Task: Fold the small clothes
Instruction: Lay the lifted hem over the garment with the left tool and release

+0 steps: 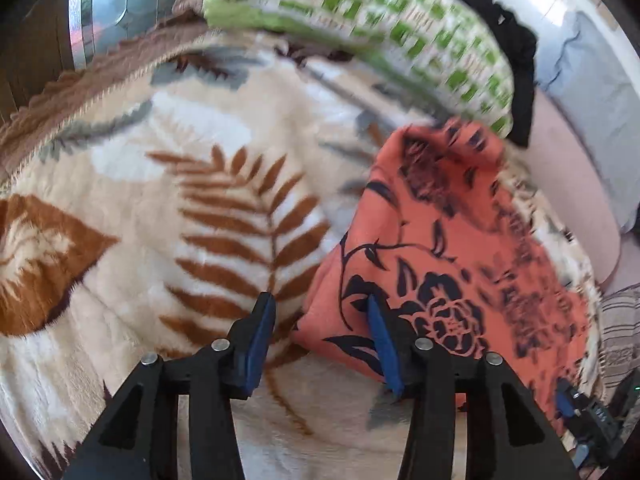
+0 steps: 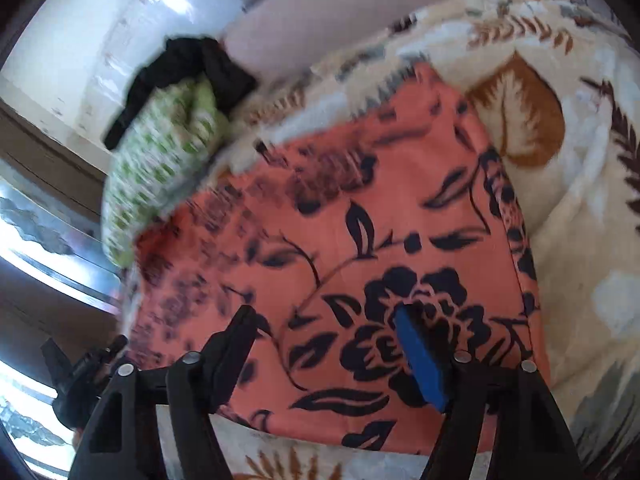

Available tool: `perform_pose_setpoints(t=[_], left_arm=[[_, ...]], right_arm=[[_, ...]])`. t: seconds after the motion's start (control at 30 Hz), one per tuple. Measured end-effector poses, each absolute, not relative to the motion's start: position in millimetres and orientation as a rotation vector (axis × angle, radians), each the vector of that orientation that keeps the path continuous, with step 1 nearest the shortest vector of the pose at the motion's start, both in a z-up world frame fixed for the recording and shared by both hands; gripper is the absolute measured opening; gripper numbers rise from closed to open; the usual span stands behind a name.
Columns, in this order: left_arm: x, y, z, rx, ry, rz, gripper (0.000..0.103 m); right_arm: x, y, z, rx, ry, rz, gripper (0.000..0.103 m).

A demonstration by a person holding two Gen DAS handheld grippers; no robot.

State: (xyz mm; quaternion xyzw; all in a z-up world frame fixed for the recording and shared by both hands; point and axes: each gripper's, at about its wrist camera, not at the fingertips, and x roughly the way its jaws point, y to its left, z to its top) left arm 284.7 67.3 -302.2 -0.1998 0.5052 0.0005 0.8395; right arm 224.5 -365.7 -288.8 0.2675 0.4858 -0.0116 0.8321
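An orange cloth with black flowers (image 1: pixel 460 220) lies folded flat on a cream blanket with a leaf pattern (image 1: pixel 180 160). My left gripper (image 1: pixel 320 312) hovers open at the cloth's near left corner. One blue pad is over the blanket and the other over the cloth's edge. In the right wrist view the same orange cloth (image 2: pixel 360 208) fills the middle. My right gripper (image 2: pixel 324 316) stands open just above its near part, with nothing pinched between the pads.
A green and white checked cloth (image 1: pixel 360 8) lies bunched behind the orange one, with a black garment (image 1: pixel 516 60) beside it. The blanket's brown trim (image 1: pixel 80 80) marks its far left edge. A grey cushion (image 1: pixel 600 100) lies at the right.
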Motion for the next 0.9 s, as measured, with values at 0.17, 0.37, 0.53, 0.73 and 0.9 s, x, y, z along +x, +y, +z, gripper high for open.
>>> perform_pose_setpoints(t=[0.17, 0.37, 0.53, 0.73, 0.9], left_arm=[[285.6, 84.4, -276.5, -0.446, 0.963, 0.027, 0.051], [293.1, 104.9, -272.6, -0.491, 0.965, 0.07, 0.051], [299.3, 99.9, -265.6, -0.443, 0.958, 0.056, 0.056], [282.8, 61.9, -226.1, -0.215, 0.75, 0.039, 0.083], [250.4, 2.6, -200.6, -0.066, 0.606, -0.086, 0.098]], right_arm=[[262.7, -276.1, -232.8, 0.39, 0.954, 0.168, 0.063], [387.4, -149.0, -248.6, 0.309, 1.052, 0.314, 0.055], [461.1, -102.5, -294.1, 0.301, 1.115, 0.177, 0.061], [407.6, -123.3, -241.0, 0.245, 1.018, 0.196, 0.068], [301.3, -208.3, -203.4, 0.245, 0.942, 0.113, 0.068]])
